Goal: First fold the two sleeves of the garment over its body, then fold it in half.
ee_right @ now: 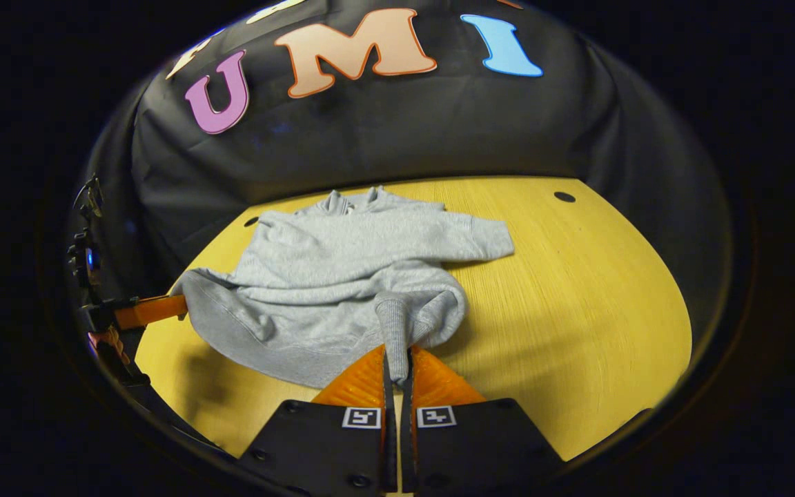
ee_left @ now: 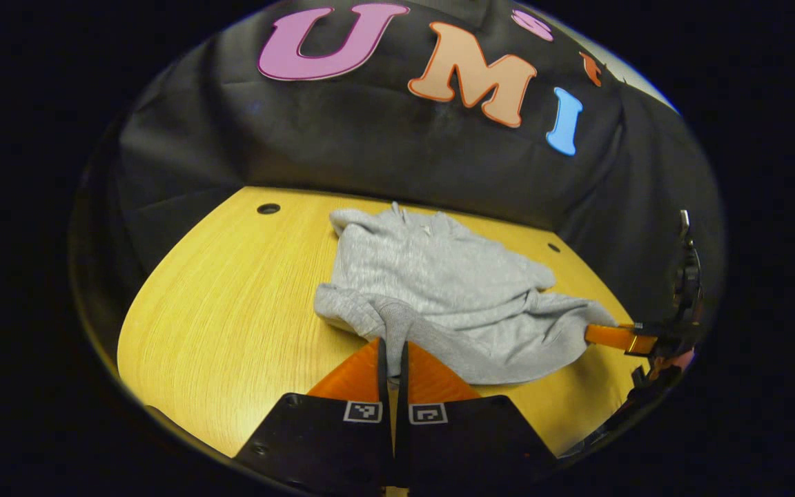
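Observation:
A grey hooded garment lies on the yellow wooden table, its neck toward the far wall. My left gripper is shut on a bunched part of the near hem. In the left gripper view, my right gripper pinches the hem's other corner at the right. The right gripper view has my right gripper shut on a gathered fold of the garment, and my left gripper holding the hem corner at the left. The hem hangs lifted between them. A sleeve lies across the body, its cuff poking out to the right.
Black cloth walls close off the back and sides of the table. Round holes sit near the table's far corners. Bare tabletop stretches right of the garment and on its left.

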A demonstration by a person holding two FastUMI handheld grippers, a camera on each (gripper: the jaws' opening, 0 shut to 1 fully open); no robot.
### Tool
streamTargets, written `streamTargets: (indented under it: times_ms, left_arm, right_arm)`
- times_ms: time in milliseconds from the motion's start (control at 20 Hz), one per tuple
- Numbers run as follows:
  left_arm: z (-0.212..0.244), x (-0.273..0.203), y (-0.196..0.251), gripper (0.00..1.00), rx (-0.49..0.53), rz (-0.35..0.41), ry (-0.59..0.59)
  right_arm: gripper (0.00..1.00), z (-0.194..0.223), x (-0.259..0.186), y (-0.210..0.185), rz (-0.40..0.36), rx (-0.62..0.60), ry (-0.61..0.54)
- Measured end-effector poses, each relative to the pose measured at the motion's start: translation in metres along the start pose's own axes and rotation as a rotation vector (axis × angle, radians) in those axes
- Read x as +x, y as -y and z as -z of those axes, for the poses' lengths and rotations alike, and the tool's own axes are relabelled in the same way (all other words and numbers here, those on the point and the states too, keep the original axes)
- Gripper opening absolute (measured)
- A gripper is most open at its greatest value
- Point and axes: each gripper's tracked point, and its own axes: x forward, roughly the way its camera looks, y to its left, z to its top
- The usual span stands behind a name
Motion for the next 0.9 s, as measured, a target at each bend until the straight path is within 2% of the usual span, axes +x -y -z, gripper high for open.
streamTargets:
  times_ms: [200, 350, 550, 850, 900]
  left_arm:
    - [-0.036, 0.035, 0.002, 0.00, -0.028, -0.006, 0.064]
    - [-0.048, 0.063, 0.000, 0.00, -0.033, -0.035, 0.062]
    - [-0.066, 0.097, -0.002, 0.00, -0.064, -0.063, 0.056]
    - [-0.061, 0.153, -0.017, 0.00, -0.032, -0.133, -0.023]
    - [-0.057, 0.162, -0.020, 0.02, -0.031, -0.145, -0.041]
  right_arm:
    - [0.05, -0.043, 0.022, 0.002, 0.005, 0.028, 0.067]
    - [0.05, -0.069, 0.052, 0.001, 0.007, 0.049, 0.073]
    - [0.05, -0.092, 0.089, -0.002, 0.005, 0.011, 0.060]
    - [0.05, -0.088, 0.145, 0.005, 0.012, 0.033, -0.039]
    - [0.05, -0.084, 0.153, 0.006, 0.008, 0.053, -0.065]
